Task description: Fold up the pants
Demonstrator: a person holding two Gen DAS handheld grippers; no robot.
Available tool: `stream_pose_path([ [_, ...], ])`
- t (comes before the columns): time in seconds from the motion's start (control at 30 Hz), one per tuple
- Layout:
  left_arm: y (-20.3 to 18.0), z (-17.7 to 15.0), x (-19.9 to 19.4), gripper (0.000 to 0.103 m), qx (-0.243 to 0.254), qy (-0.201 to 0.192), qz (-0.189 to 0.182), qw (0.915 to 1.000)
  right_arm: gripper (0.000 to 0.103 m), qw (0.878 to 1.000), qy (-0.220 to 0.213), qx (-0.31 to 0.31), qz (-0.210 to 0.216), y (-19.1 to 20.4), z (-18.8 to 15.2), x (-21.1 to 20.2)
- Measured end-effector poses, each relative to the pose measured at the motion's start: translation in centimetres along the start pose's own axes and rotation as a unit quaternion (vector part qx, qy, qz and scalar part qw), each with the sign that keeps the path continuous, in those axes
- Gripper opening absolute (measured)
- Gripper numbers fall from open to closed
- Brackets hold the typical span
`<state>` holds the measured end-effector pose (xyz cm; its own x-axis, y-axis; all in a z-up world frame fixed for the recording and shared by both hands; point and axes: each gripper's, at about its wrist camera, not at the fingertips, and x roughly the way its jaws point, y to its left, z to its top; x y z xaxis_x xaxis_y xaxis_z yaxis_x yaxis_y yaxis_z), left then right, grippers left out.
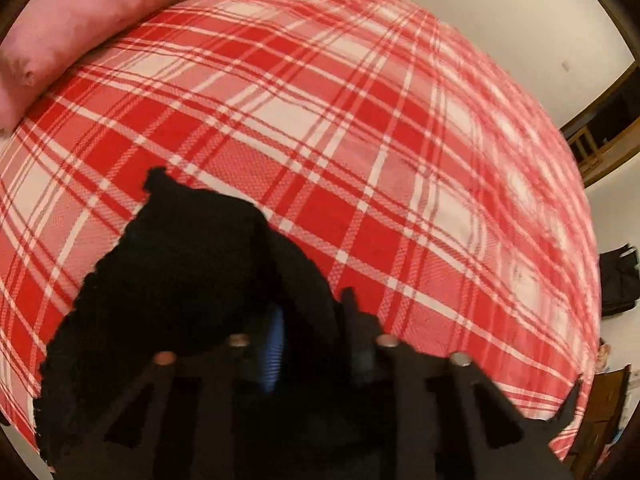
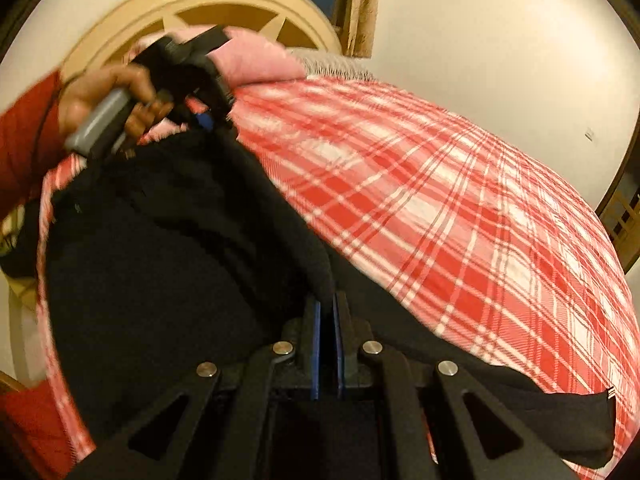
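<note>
Black pants [image 1: 180, 272] lie bunched on a red and white plaid bedcover [image 1: 360, 140]. In the left wrist view the cloth drapes over and between the fingers of my left gripper [image 1: 312, 320], which is shut on it. One blue pad [image 1: 274, 344] shows under the fabric. In the right wrist view the pants [image 2: 160, 260] hang stretched between both grippers. My right gripper [image 2: 328, 304] is shut on an edge of the cloth, its blue pads nearly together. The left gripper [image 2: 208, 120] pinches the far end, held by a hand [image 2: 104, 92] with a red sleeve [image 2: 24, 140].
A pink pillow [image 1: 100, 8] lies at the head of the bed, in front of a cream headboard [image 2: 200, 4]. The plaid cover [image 2: 460, 220] stretches bare to the right. A black bag [image 1: 620, 280] and wooden furniture [image 1: 600, 420] stand past the bed's edge by the white wall.
</note>
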<state>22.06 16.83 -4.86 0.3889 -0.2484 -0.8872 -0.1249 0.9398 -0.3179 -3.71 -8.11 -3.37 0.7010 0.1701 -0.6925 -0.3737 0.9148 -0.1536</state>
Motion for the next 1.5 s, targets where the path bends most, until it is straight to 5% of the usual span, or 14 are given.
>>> stream_pose_path([
  [0.3, 2.2, -6.0, -13.0, 0.017, 0.024, -0.116, -0.101, 0.9878, 0.005, 0.999, -0.037, -0.033, 0.004, 3.0, -0.7, -9.0],
  [0.43, 4.9, -11.3, -16.9, 0.017, 0.03, -0.152, -0.109, 0.9819, 0.005, 0.998, -0.027, -0.046, 0.027, 5.7, -2.8, -10.8],
  [0.67, 9.7, -18.3, -15.7, 0.017, 0.01, -0.149, -0.075, 0.9859, 0.005, 0.997, 0.027, -0.073, 0.028, 9.8, -7.9, -8.5],
  [1.13, 12.4, -22.6, -11.6, 0.017, 0.012, -0.121, -0.025, 0.9922, 0.005, 0.994, 0.074, -0.076, 0.038, 11.1, -11.7, -5.6],
  [1.23, 12.4, -22.8, -10.5, 0.027, 0.034, -0.112, 0.013, 0.993, 0.007, 0.994, 0.065, -0.074, 0.036, 11.1, -12.2, -5.0],
  [1.33, 12.9, -23.2, -10.2, 0.054, 0.045, -0.114, 0.049, 0.9913, 0.01, 0.996, 0.056, -0.054, 0.043, 10.5, -12.2, -5.2],
  [1.4, 13.6, -23.2, -10.8, 0.084, 0.039, -0.115, 0.092, 0.9884, 0.016, 0.996, 0.066, -0.036, 0.05, 9.9, -11.8, -5.4],
  [1.5, 15.1, -22.9, -12.9, 0.085, 0.006, -0.139, 0.16, 0.9773, 0.034, 0.992, 0.064, 0.016, 0.104, 8.0, -10.5, -7.0],
])
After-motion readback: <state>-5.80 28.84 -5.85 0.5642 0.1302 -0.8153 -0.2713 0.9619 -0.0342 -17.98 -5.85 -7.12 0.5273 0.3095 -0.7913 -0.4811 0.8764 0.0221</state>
